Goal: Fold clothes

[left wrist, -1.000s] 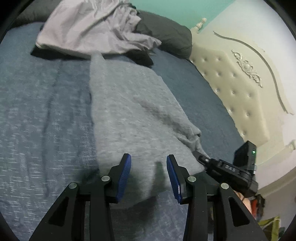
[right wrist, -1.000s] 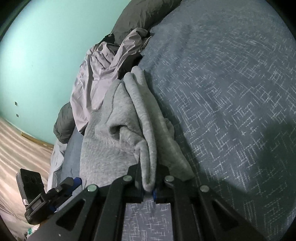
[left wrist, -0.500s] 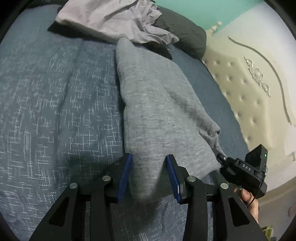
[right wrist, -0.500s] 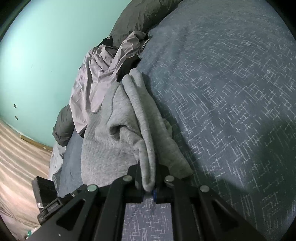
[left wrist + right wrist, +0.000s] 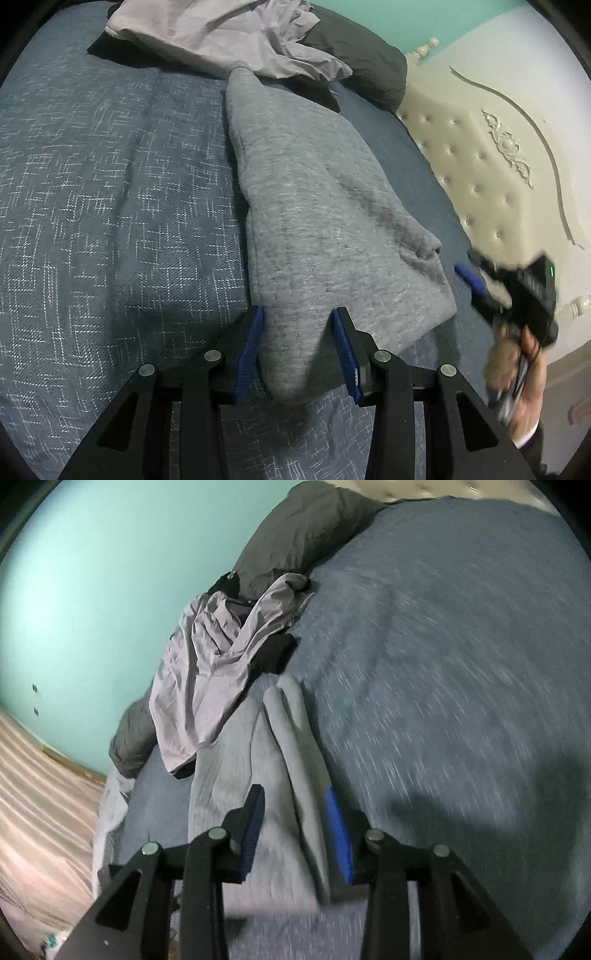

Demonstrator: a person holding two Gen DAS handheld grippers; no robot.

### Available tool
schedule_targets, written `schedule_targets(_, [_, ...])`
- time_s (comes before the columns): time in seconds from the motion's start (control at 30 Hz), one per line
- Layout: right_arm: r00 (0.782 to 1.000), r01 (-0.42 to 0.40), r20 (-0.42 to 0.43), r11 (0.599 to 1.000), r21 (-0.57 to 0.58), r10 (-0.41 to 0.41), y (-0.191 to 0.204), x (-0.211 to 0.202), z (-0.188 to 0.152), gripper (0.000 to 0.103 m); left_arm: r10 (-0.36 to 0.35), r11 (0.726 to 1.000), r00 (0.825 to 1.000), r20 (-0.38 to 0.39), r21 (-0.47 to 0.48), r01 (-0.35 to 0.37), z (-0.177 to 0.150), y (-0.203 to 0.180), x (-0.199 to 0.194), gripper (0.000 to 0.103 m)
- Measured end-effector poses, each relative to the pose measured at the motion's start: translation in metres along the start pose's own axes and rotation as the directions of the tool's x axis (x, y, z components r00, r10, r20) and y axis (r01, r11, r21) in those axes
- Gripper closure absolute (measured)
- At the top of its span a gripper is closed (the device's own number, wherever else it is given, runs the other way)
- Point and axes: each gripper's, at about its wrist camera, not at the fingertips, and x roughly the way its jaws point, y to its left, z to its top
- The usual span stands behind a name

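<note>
Through the left wrist camera I see the folded heather-grey fleece garment (image 5: 325, 221) lying lengthwise on the dark blue woven bedspread (image 5: 110, 206), its near end reaching back between the blue-padded fingers of my left gripper (image 5: 297, 343). The jaws stand apart around that end; I cannot tell whether the pads press the cloth. At the far end of the grey garment a crumpled pale lilac sheet (image 5: 229, 33) lies heaped against a dark grey pillow (image 5: 362, 70). To the right of the garment is the cream tufted headboard (image 5: 491, 173), and in front of it my right gripper (image 5: 471, 280), blurred, held by a hand (image 5: 517, 354), clear of the garment's right-hand corner. From the right wrink camera the picture is smeared. The right gripper (image 5: 295, 827) has its jaws opening; a ridge of the grey garment (image 5: 288, 775) runs between the blue pads (image 5: 338, 834), which do not press it. Beyond the garment lie the lilac sheet (image 5: 207, 672) and the pillow (image 5: 306, 528), with a turquoise wall (image 5: 110, 590) behind them.
</note>
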Motion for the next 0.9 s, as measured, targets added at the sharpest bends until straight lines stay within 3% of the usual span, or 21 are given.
schedule_targets(0.23, [0.990,0.002,-0.136,0.986,-0.167,-0.025,0.032,0.080,0.056,0.067,-0.025,1.000,1.000,-0.007,0.007,0.025,-0.004,0.000,-0.003,0.060])
schedule_targets(0.53, [0.971,0.081,-0.188,0.942,-0.325,-0.148,0.048,0.151,0.087,0.068,-0.066,0.998,0.998,-0.009,-0.009,0.066,-0.003,0.003,-0.001,0.060])
schedule_targets(0.63, [0.961,0.088,-0.215,0.927,-0.365,-0.176,0.052,0.167,0.087,0.076,-0.071,0.997,0.997,-0.013,-0.002,0.071,-0.005,0.006,-0.006,0.060])
schedule_targets(0.77, [0.941,0.118,-0.246,0.909,-0.400,-0.231,0.056,0.184,0.088,0.099,-0.079,0.997,0.997,-0.016,-0.002,0.079,-0.006,0.005,-0.005,0.060])
schedule_targets(0.9, [0.959,0.141,-0.173,0.907,-0.398,-0.225,0.060,0.171,0.095,0.101,-0.081,0.997,0.997,-0.016,-0.003,0.081,-0.007,0.005,-0.006,0.060])
